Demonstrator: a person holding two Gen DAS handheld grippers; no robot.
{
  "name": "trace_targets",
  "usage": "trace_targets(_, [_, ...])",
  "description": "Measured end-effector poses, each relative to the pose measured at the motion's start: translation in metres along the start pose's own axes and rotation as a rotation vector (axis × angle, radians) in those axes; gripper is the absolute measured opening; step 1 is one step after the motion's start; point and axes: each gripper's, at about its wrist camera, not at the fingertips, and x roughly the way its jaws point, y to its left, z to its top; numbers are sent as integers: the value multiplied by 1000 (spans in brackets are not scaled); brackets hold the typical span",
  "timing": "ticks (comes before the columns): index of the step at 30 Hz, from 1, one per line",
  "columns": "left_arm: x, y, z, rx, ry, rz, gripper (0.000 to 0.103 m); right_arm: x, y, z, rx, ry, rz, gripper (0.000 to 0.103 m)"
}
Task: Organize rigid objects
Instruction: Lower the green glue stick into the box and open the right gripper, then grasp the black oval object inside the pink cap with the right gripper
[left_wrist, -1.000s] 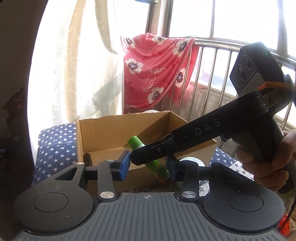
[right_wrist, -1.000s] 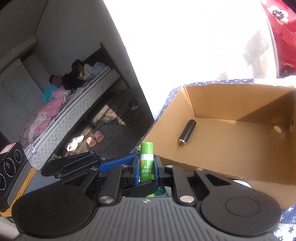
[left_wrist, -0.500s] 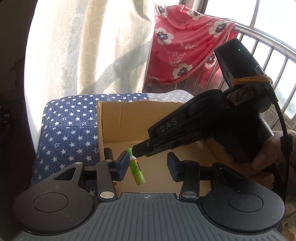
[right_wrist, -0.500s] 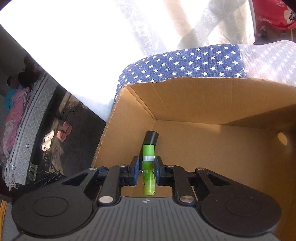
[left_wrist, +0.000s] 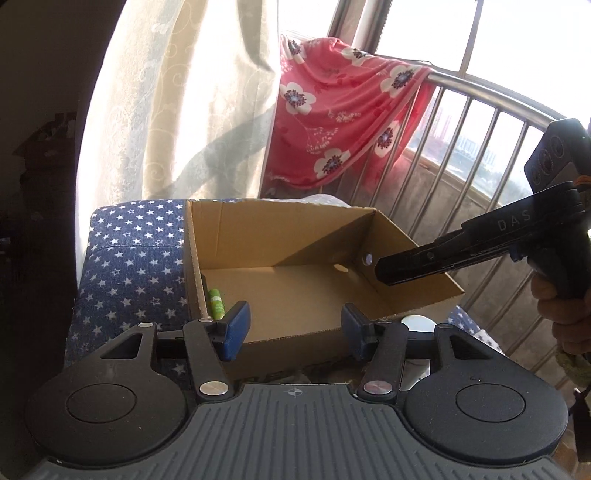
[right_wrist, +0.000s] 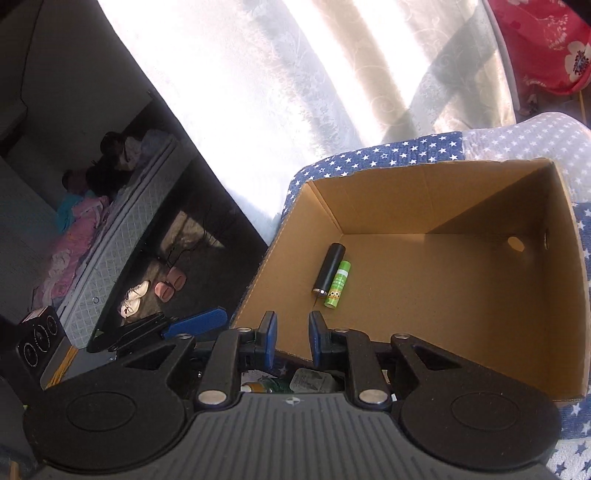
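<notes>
Nearest me, my left fingers (left_wrist: 291, 328) are spread with nothing between them; they have just been opening, over the near lip of the box (left_wrist: 280, 229). My right fingers (right_wrist: 291, 338) stand a narrow gap apart, pinching nothing, just short of the same lip. Under them I glimpse small clutter (right_wrist: 310, 380), too shadowed to name; I judge that the next pick is there. To do it well I would widen the right fingers before dipping, take one hard piece across its narrow side, lift it clear of the cardboard edge, and set it low on the bare floor of the box rather than drop it. I would keep the left fingers out of the right's path. Inside, the green tube (right_wrist: 337, 283) lies flat near the left wall, touching the black tube (right_wrist: 328, 273) beside it; neither is held. The right view shows both tubes whole; the left view shows only the green tube's (left_wrist: 215, 303) end behind the wall. Only the left view shows my right fingers (left_wrist: 384, 269) from the side, over the box's right wall, my hand (left_wrist: 561, 314), a white round thing (left_wrist: 417, 323) beyond the box corner, and the railing (left_wrist: 480, 96) beyond. Only the right view shows the bed (right_wrist: 110, 229) far off.
</notes>
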Motion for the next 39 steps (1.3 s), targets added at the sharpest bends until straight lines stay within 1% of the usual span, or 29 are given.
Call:
trace_targets(3, [-7, -13, -24, 11, 24, -65, 54, -10, -1, -36, -18, -12, 2, 20])
trace_targets(5, [-3, -24, -43, 17, 66, -116, 54, -4, -6, -57, -4, 8, 6, 20])
trace_targets(7, [6, -34, -60, 22, 104, -149, 54, 11, -16, -80, 32, 42, 15, 20])
trace_targets(11, [28, -50, -84, 24, 180, -174, 53, 36, -32, -105, 80, 68, 1, 20])
trace_targets(16, [51, -58, -102, 24, 256, -170, 51, 48, -37, -114, 65, 53, -27, 20])
trace_targets(19, [59, -62, -106, 29, 282, -163, 50, 52, -39, -117, 48, 35, -31, 20])
trace_targets(24, [67, -67, -107, 55, 286, -129, 50, 64, -42, -118, 18, 32, -37, 20])
trace_targets(28, [64, -65, -113, 72, 284, -111, 50, 67, -44, -117, 5, 25, -15, 20])
trace_targets(35, [65, -62, -114, 66, 288, -103, 50, 55, -42, -120, -17, 9, 23, 21])
trace_targets(39, [64, -62, -114, 71, 282, -92, 51, 48, -39, -125, -32, 19, 49, 21])
